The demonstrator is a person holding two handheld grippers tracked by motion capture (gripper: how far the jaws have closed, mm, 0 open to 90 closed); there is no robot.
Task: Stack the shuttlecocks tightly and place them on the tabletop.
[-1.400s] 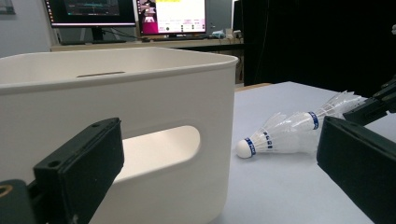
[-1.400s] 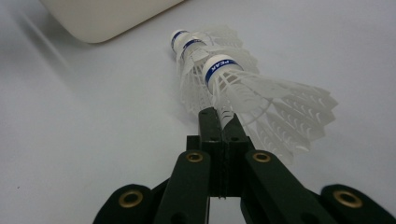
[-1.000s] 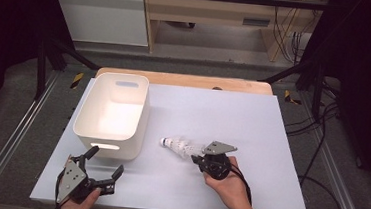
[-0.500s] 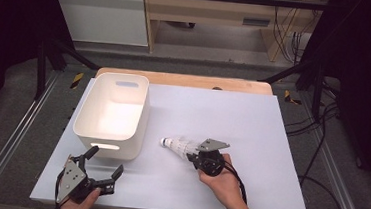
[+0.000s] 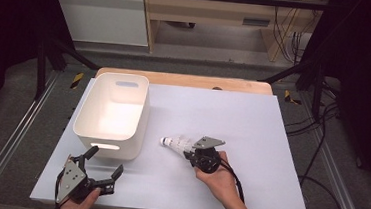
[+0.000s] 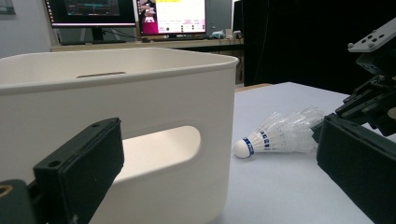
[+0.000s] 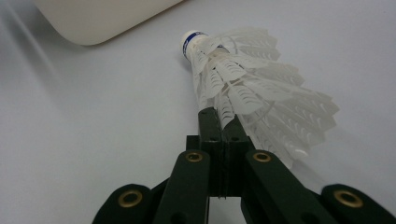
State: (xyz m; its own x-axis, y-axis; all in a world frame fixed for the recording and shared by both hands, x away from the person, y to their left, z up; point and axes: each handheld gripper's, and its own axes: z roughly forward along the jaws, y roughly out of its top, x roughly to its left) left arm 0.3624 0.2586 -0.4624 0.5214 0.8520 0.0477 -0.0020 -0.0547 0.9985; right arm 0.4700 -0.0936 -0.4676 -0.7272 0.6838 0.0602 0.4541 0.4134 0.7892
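Note:
A white plastic shuttlecock (image 5: 175, 144) with a blue-banded cork lies on its side on the white table, just right of the basin, cork pointing left. My right gripper (image 5: 190, 153) is at its feathered end, jaws shut on the edge of the skirt (image 7: 247, 88). In the right gripper view the right gripper (image 7: 218, 119) has one jaw tip bare and the other under the feathers. My left gripper (image 5: 105, 159) rests open and empty near the table's front left, facing the basin. The left gripper view shows the shuttlecock (image 6: 280, 135) with the right gripper (image 6: 373, 93) behind it.
A white plastic basin (image 5: 145, 111) with handle slots stands at the left middle of the table, with nothing showing inside it; its wall (image 6: 116, 79) is close ahead of my left jaws. White tabletop (image 5: 233, 113) extends to the right and back. Monitors stand behind.
My right hand has shifted slightly left toward the shuttlecock, which stays about where it was. The left gripper has not moved.

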